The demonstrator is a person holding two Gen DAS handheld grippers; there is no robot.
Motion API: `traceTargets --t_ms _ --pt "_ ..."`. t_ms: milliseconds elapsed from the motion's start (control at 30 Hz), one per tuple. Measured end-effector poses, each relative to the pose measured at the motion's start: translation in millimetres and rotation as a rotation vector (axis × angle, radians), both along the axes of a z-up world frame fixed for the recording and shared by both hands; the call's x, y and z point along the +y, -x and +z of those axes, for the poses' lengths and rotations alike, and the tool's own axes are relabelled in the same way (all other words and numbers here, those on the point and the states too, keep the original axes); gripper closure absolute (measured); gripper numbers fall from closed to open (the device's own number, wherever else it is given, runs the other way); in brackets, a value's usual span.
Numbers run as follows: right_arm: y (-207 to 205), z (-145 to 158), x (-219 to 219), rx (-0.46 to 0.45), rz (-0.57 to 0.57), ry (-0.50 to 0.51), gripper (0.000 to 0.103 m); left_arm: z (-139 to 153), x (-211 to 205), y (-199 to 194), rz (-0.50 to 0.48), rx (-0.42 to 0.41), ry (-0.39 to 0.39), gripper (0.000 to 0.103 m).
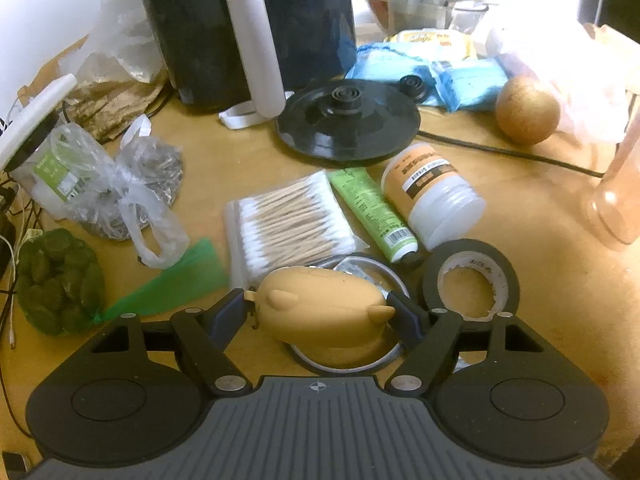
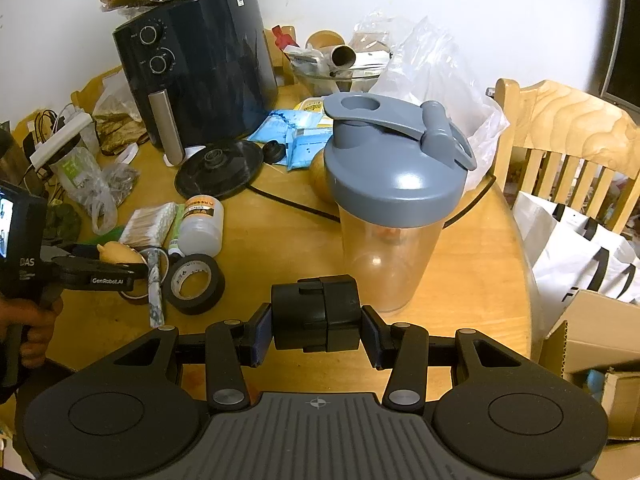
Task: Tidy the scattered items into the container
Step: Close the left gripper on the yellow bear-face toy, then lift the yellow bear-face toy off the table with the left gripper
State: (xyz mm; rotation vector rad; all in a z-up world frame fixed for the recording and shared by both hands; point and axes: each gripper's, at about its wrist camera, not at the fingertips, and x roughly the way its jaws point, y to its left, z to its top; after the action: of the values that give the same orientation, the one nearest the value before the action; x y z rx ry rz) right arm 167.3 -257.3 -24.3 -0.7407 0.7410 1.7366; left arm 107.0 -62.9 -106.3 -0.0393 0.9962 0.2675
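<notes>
- The left tool (image 1: 320, 312) is clenching a tan, animal-shaped soft case (image 1: 324, 308) between its two blue-padded fingers, one pad pressing on each end of it.
- Directly beneath that case, a round metal-rimmed tin (image 1: 390, 280) is sitting on the wooden surface (image 1: 520, 208), the case hanging just over its opening.
- Just ahead and to the right of the left tool, a roll of black tape (image 1: 470, 276) is lying flat, close beside the tin.
- Ahead of the left tool, a clear pack of cotton swabs (image 1: 288, 224) is lying next to a green tube (image 1: 372, 212), and a white bottle with an orange label (image 1: 432, 196) is lying on its side just right of the tube.
- Farther ahead, a black round kettle base (image 1: 348, 120) is resting in front of a dark air fryer (image 1: 244, 28).
- The right tool (image 2: 316, 320) is gripping a black blocky adapter-like object (image 2: 316, 312), pads touching both of its sides.
- Just ahead of the right tool, a clear shaker bottle with a grey lid (image 2: 394, 184) is standing upright on the surface, its flip cap standing open.
- Far to the right tool's left, the other tool is showing with the tan case over the tin.
</notes>
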Motion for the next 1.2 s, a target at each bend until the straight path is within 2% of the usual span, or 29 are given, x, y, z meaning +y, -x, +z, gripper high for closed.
traceTargets --t_ms 733,1000,1200 --pt "26 13 -12 0.002 0.061 -0.033 0.054 73 0 37 0.004 -0.179 0.023 0.028" --pt "36 19 -19 0.004 0.091 -0.046 0.054 95 -3 55 -0.002 -0.215 0.030 0.028" --pt "41 23 -24 0.005 0.108 -0.052 0.054 106 -5 71 -0.002 -0.234 0.063 0.028"
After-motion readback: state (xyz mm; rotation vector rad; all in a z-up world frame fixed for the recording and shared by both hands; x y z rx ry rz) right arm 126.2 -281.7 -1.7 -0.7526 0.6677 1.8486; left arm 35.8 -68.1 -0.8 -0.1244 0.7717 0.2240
